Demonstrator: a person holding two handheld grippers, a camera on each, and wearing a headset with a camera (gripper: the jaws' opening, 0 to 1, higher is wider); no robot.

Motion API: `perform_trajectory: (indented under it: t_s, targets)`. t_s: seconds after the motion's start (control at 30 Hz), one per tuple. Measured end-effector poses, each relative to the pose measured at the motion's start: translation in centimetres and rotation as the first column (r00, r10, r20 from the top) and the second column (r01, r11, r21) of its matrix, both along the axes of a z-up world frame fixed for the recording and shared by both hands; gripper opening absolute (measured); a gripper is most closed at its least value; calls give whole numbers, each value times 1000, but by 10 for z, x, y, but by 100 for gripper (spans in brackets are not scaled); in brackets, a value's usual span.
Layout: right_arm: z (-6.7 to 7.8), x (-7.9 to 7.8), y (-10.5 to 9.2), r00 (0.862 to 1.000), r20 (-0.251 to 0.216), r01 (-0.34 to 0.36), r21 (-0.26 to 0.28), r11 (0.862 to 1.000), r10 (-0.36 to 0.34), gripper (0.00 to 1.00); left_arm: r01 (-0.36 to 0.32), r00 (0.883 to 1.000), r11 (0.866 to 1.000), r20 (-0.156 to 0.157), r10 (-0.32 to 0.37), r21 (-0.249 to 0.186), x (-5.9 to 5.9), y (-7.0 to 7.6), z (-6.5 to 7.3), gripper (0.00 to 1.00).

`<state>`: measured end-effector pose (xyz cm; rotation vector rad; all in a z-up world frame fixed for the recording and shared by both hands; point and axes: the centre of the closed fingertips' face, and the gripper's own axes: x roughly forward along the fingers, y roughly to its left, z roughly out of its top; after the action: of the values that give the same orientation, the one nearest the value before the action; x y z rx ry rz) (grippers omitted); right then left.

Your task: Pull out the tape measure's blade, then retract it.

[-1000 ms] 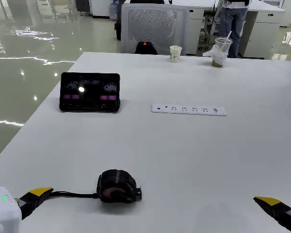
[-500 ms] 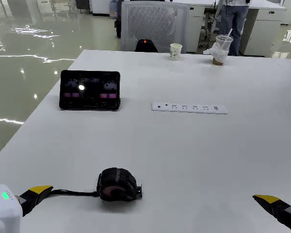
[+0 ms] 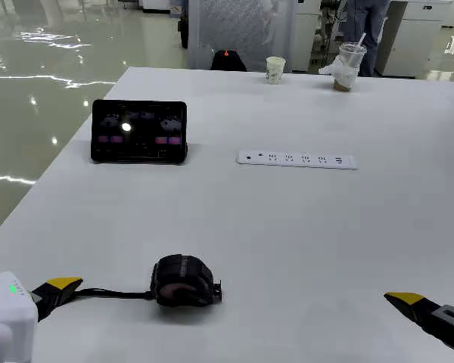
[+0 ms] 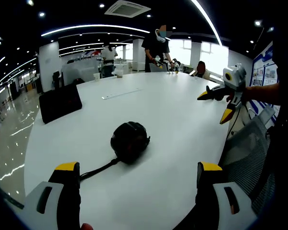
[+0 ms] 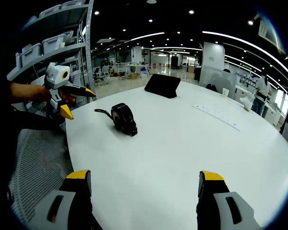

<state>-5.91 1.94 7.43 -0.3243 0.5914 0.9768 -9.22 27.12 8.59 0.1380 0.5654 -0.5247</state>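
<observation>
my left gripper [image 4: 138,167] has its jaws spread wide with nothing between them, and my right gripper [image 5: 145,175] is the same. the tape measure [image 3: 183,282] lies on the white table [image 3: 303,227] between them, nearer the left one, its black strap [image 3: 113,293] trailing toward the left jaws.

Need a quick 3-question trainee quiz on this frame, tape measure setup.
1. True or false: the left tongs are shut on the tape measure.
2. The strap trails toward: A) left tongs, B) tablet, C) power strip.
3. Fill in: the blade is ___ (out/retracted).
Key: 1 false, left tongs open and apart from it; 2 A; 3 retracted.
</observation>
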Motion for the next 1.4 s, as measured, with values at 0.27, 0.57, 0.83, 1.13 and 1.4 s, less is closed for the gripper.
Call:
perform_trajectory:
  t_s: [0.27, 0.57, 0.83, 1.13, 1.4]
  targets:
    - [-3, 11, 7, 998, 11, -56, -23, 998, 57, 84, 33, 999, 999, -9, -33, 23, 9, 2, -3, 99]
    - [-2, 25, 19, 990, 33, -139, -34, 990, 140, 74, 88, 996, 993, -36, -86, 76, 23, 7, -11, 92]
    - [-5, 43, 33, 977, 55, -202, -49, 978, 205, 67, 152, 988, 983, -52, -148, 101, 34, 7, -14, 83]
    - [-12, 57, 49, 957, 71, -276, -84, 957, 282, 60, 204, 978, 971, -76, -196, 121, 45, 8, -19, 74]
    - [-17, 68, 65, 938, 72, -331, -96, 939, 338, 55, 252, 966, 955, -103, -238, 154, 55, 10, -28, 65]
